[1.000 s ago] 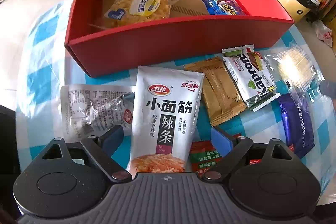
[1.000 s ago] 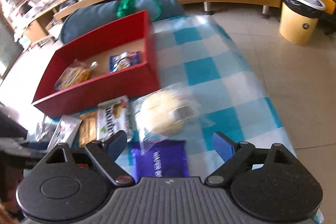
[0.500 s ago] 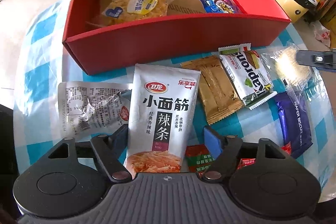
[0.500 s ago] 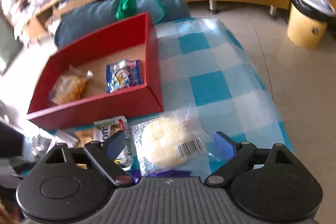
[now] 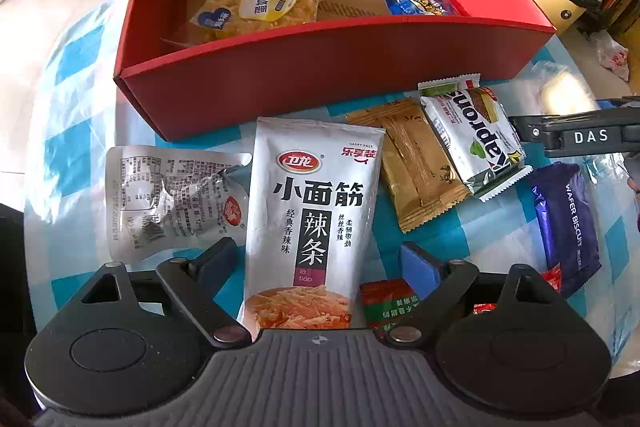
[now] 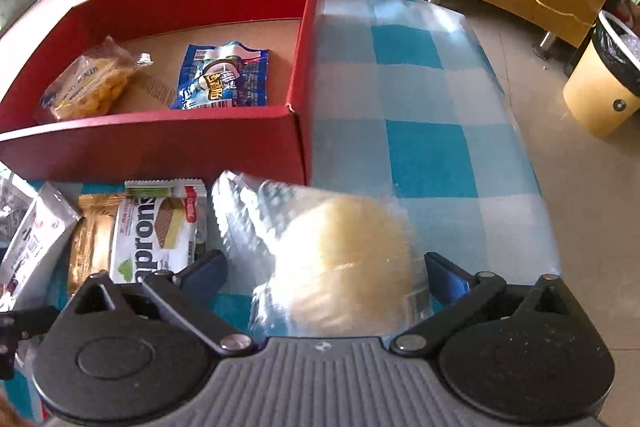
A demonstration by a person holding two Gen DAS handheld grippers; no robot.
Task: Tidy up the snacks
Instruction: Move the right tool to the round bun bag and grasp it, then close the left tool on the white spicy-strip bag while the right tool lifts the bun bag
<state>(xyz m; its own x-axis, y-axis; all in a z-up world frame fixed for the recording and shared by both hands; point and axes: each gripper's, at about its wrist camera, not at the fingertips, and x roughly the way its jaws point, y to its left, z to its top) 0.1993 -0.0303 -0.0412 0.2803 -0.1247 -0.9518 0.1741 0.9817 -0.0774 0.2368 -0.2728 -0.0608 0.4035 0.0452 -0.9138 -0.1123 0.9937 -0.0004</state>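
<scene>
right gripper point(image 6: 326, 271) spread wide around the clear-bagged bun point(image 6: 344, 263); left gripper point(image 5: 314, 261) spread around the latiao pack point(image 5: 314, 215).

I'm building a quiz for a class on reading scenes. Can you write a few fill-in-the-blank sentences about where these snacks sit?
1. The box holding two snacks is coloured ____.
2. The number of snack packs lying inside the box is ____.
3. The silver spicy strips pouch lies between the fingers of the ____ tongs.
4. The right tongs straddle a clear-wrapped round ____.

Missing words: red; two; left; bun
</scene>
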